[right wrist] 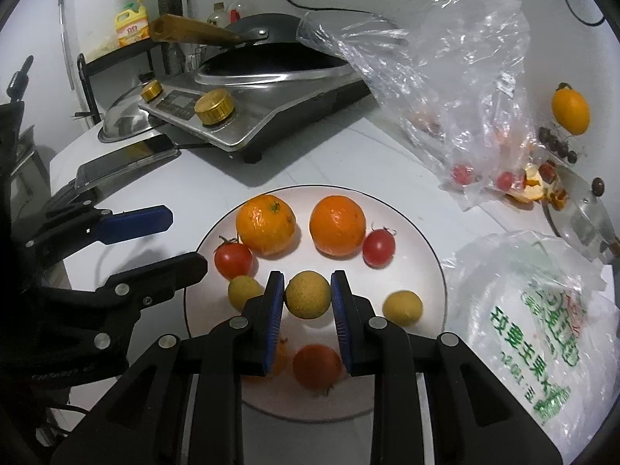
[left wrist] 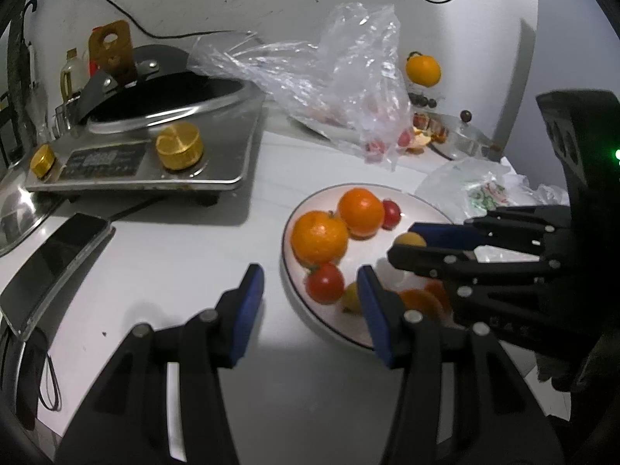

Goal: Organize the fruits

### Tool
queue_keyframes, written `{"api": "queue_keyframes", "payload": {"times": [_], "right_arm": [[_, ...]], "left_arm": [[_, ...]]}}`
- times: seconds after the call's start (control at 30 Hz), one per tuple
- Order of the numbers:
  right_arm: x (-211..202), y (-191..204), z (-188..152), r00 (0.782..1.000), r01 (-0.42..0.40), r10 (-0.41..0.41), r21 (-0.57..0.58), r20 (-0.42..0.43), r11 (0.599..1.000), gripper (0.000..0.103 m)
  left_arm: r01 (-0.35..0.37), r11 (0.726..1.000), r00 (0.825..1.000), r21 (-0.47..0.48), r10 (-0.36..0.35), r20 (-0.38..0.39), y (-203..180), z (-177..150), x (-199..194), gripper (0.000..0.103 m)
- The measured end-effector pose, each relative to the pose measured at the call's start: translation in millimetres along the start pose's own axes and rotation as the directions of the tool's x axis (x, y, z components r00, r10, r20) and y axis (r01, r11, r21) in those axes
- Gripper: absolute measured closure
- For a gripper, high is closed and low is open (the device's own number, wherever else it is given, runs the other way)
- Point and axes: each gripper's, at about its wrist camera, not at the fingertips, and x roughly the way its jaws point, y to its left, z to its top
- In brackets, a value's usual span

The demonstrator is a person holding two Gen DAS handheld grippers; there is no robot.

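right tool [right wrist: 307, 296] has its blue pads pinched on a small yellow fruit [right wrist: 308, 295], held just over the middle of the white plate [right wrist: 422, 232], which sits near the desk's front edge. left tool [left wrist: 310, 306] hangs part-open and empty at the plate's left rim. that little fruit looks light, round and smooth-skinned, likely to roll or squirt out, so a gentle grip across its widest part suits it. oranges [right wrist: 266, 224] and tomatoes [right wrist: 233, 259] lie around it.
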Motion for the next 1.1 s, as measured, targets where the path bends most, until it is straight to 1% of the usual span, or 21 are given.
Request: {"api": "queue_keyframes", "payload": {"times": [0.47,0.73,1.1], "right_arm": [[36.0,2.9,12.9,0.998,-0.049,0.049,0.005,-0.035,0.999,0.076],[36.9,2.9,14.0,0.998,-0.051,0.051,0.003,-0.035,0.999,0.076],[37.9,7.1,13.2,0.997,-0.056,0.056,-0.001,-0.044,0.998,0.076]], "left_arm": [[-0.02,1.0,1.0,-0.017,0.02,-0.015,12.1,5.0,13.6,0.051],[-0.01,1.0,1.0,-0.017,0.009,-0.022,11.8,3.5,16.1,0.051],[-0.015,1.0,1.0,-0.013,0.015,-0.012,10.8,1.7,8.9,0.051]]}}
